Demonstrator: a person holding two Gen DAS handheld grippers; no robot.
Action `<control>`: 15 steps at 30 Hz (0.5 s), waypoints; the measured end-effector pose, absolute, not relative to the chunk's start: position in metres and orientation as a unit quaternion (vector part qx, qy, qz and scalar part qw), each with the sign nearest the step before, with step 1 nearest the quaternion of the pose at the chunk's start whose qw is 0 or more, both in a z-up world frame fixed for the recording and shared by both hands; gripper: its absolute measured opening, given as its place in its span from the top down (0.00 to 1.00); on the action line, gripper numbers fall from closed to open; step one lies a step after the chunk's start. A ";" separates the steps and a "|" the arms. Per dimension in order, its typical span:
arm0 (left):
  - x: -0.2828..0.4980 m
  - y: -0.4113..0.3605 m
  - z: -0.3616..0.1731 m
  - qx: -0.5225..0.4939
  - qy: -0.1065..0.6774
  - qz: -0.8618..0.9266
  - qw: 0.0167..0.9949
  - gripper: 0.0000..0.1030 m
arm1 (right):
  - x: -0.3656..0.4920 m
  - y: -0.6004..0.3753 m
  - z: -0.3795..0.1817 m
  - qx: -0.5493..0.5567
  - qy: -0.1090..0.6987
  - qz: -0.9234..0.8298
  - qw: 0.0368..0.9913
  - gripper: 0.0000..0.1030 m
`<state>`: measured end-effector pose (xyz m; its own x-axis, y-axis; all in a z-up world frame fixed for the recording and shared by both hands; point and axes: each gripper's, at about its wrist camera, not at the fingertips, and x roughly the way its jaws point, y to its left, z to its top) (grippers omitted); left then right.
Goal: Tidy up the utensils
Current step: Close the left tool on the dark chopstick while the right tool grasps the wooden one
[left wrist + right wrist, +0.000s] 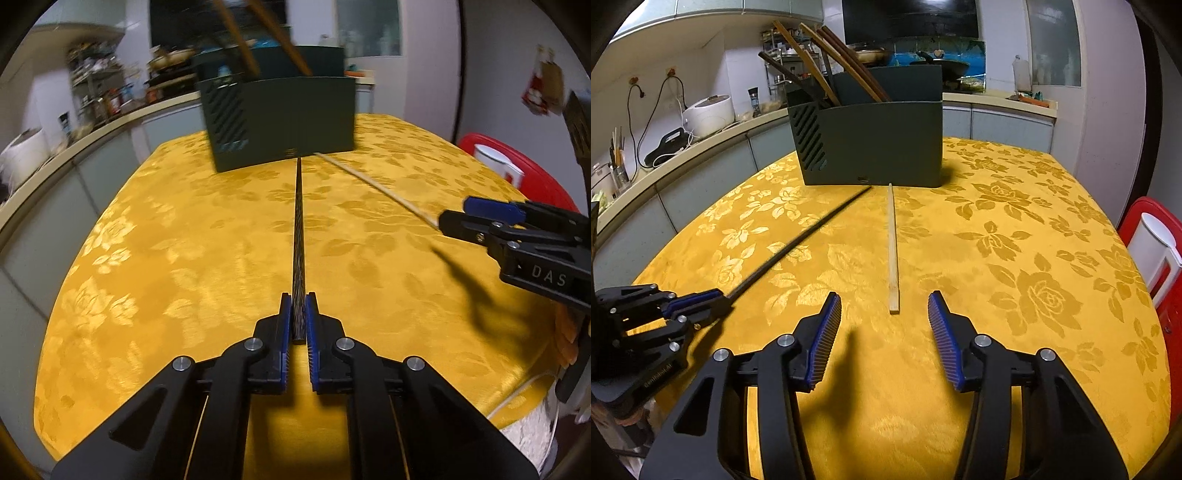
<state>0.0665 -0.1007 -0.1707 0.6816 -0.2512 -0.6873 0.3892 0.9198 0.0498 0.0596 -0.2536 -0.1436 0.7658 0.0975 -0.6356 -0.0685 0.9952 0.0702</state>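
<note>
Currently the left hand-held gripper is clamped on the near end of a dark chopstick, its blue pads pressing the shaft from both sides. The dark chopstick runs straight away from the jaws to the far side, and its tip ends just short of the dark green utensil holder.

The right hand-held gripper stands partly open with nothing between its pads. A pale wooden chopstick lies flat on the bench, its near end just beyond the open jaws and roughly centred between them; no pad touches it. Its far end points at the base of the utensil holder.

The utensil holder stands upright at the far side of the bench, on the yellow floral cloth. Several brown chopsticks lean to the left inside its left portion; the exact compartment cannot be determined.
</note>
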 end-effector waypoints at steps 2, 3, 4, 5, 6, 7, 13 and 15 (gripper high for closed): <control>0.070 -0.095 -0.171 0.088 0.361 -0.166 0.913 0.93 | 0.068 -0.251 -0.146 0.016 0.355 0.041 0.934 0.67; 0.071 -0.093 -0.170 0.084 0.363 -0.166 0.913 0.93 | 0.070 -0.251 -0.147 0.015 0.359 0.039 0.932 0.68; 0.071 -0.093 -0.170 0.084 0.363 -0.166 0.913 0.93 | 0.074 -0.251 -0.147 0.014 0.364 0.037 0.931 0.69; 0.071 -0.093 -0.170 0.085 0.363 -0.165 0.913 0.93 | 0.076 -0.251 -0.148 0.015 0.367 0.036 0.930 0.69; 0.071 -0.093 -0.170 0.086 0.362 -0.164 0.913 0.93 | 0.079 -0.250 -0.149 0.015 0.371 0.035 0.928 0.70; 0.071 -0.093 -0.170 0.087 0.361 -0.163 0.914 0.93 | 0.083 -0.249 -0.151 0.013 0.378 0.033 0.925 0.72; 0.071 -0.094 -0.170 0.084 0.362 -0.165 0.914 0.93 | 0.095 -0.245 -0.156 0.000 0.395 0.023 0.919 0.77; 0.071 -0.094 -0.170 0.084 0.362 -0.165 0.914 0.93 | 0.097 -0.244 -0.156 -0.003 0.394 0.020 0.919 0.78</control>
<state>0.0707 -0.0941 -0.1700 0.6834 -0.2403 -0.6894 0.3621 0.9315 0.0342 0.0966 -0.2439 -0.1560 0.6880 0.0345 -0.7249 -0.0392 0.9992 0.0103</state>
